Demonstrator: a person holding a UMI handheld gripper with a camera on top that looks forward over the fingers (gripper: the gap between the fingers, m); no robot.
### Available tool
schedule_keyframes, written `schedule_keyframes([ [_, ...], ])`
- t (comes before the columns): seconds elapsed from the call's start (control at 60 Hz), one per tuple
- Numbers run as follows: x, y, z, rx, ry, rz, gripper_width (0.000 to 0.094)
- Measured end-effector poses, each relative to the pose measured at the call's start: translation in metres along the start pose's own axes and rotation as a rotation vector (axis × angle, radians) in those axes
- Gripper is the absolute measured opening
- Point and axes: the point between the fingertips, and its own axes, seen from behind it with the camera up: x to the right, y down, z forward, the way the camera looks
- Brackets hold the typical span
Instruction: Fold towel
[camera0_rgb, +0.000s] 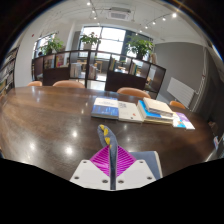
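My gripper (111, 150) is held above a dark wooden table (50, 120). Its two magenta pads are pressed together. A thin fold of grey-blue cloth with a yellow patch, the towel (105, 133), is pinched between them and sticks out just past the fingertips. Only this small edge of the towel shows. The rest of it is hidden below the fingers.
Several books and magazines (118, 108) lie on the table beyond the fingers, with more of them (157, 108) to the right. Chairs (68, 85) stand along the far side. Behind them are dark shelving, potted plants (90, 40) and large windows.
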Motion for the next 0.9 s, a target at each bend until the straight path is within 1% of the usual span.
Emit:
schedule_keyframes([
  [0.117, 0.083, 0.001, -0.004, 0.000, 0.027, -0.015, 0.0043],
  [0.217, 0.131, 0.029, 0.009, -0.030, 0.011, -0.001, 0.0046],
  [0.3, 0.160, 0.055, 0.023, -0.078, -0.027, 0.009, 0.0067],
  [0.317, 0.163, 0.060, 0.025, -0.084, -0.038, 0.012, 0.0091],
  [0.35, 0.164, 0.072, 0.031, -0.093, -0.056, 0.025, 0.0192],
  [0.4, 0.174, 0.084, 0.037, -0.109, -0.068, 0.035, 0.0413],
  [0.417, 0.177, 0.087, 0.038, -0.115, -0.070, 0.034, 0.0480],
  [0.433, 0.179, 0.089, 0.039, -0.118, -0.073, 0.034, 0.0528],
  [0.467, 0.178, 0.094, 0.036, -0.121, -0.075, 0.033, 0.0599],
  [0.5, 0.181, 0.094, 0.034, -0.119, -0.075, 0.034, 0.0633],
  [0.6, 0.190, 0.072, 0.011, -0.076, -0.072, 0.045, 0.0721],
  [0.65, 0.194, 0.060, -0.005, -0.039, -0.065, 0.055, 0.0744],
  [0.733, 0.204, 0.028, -0.041, 0.035, -0.049, 0.078, 0.0742],
  [0.85, 0.219, 0.003, -0.093, 0.120, -0.019, 0.124, 0.0744],
  [0.9, 0.218, -0.003, -0.115, 0.163, -0.028, 0.150, 0.0742],
])
